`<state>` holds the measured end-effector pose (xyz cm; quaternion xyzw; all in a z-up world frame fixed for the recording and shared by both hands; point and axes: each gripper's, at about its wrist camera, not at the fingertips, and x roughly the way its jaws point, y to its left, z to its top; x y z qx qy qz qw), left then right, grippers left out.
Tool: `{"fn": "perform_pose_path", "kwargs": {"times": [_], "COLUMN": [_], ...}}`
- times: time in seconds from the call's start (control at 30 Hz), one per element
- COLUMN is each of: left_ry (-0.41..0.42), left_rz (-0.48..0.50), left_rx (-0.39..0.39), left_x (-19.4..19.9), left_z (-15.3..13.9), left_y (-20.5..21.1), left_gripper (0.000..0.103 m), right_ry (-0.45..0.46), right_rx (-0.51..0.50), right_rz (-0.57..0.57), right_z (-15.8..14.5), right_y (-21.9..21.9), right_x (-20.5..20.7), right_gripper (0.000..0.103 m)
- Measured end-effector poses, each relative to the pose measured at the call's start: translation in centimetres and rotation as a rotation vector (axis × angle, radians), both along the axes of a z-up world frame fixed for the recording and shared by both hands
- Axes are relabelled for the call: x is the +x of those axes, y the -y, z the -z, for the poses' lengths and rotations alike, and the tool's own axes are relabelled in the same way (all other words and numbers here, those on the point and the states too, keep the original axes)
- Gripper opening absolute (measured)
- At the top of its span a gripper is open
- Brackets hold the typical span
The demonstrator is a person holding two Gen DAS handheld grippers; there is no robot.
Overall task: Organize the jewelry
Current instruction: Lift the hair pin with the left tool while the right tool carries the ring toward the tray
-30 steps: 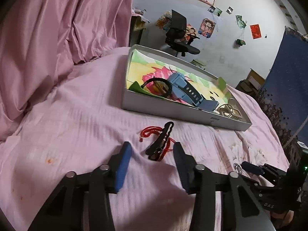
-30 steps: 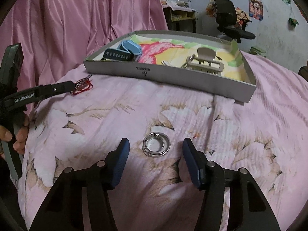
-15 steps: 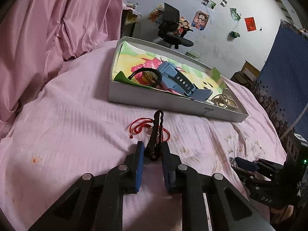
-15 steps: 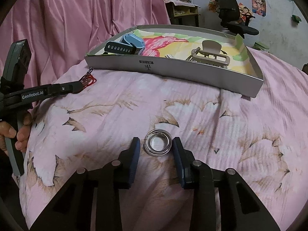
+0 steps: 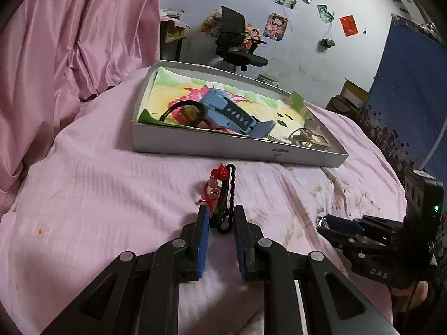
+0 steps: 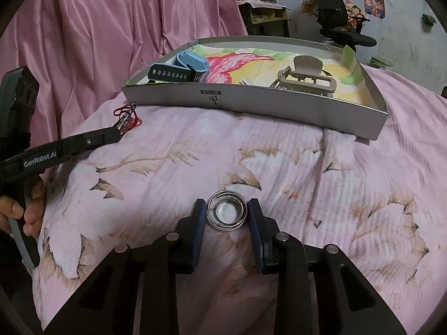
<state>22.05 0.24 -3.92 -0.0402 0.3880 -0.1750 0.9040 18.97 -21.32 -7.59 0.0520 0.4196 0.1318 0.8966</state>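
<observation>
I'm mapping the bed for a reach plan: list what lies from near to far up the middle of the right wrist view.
Right tool → silver rings between its fingers → floral bedspread → grey box wall → beige hair claw inside → office chair.

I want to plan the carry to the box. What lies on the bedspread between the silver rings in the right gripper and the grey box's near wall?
Nothing: in the right wrist view only bare floral bedspread lies between the silver rings and the grey box.

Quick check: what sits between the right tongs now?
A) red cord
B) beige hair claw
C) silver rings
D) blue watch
C: the silver rings lie on the pink bedspread between the right tongs, whose jaws are closing on them.
</observation>
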Motion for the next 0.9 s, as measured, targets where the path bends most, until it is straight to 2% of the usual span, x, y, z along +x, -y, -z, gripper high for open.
{"fn": "perform_pose_path", "kwargs": {"times": [0.5, 0.9], "left_ry": [0.029, 0.074], "left_rz": [0.061, 0.079], "left_rx": [0.018, -0.008], "left_x": [-1.3, -2.2], "left_z": [-0.5, -1.2], "left_y": [1.8, 2.2], "left_gripper": [0.016, 0.016], "right_ry": [0.039, 0.096], "right_rx": [0.010, 0.024], "right_rz": [-0.007, 0.013], "right_z": [-0.3, -1.3], "right_y": [-0.3, 0.5], "right_x": [0.5, -0.3], "right_gripper": [0.027, 0.027]}}
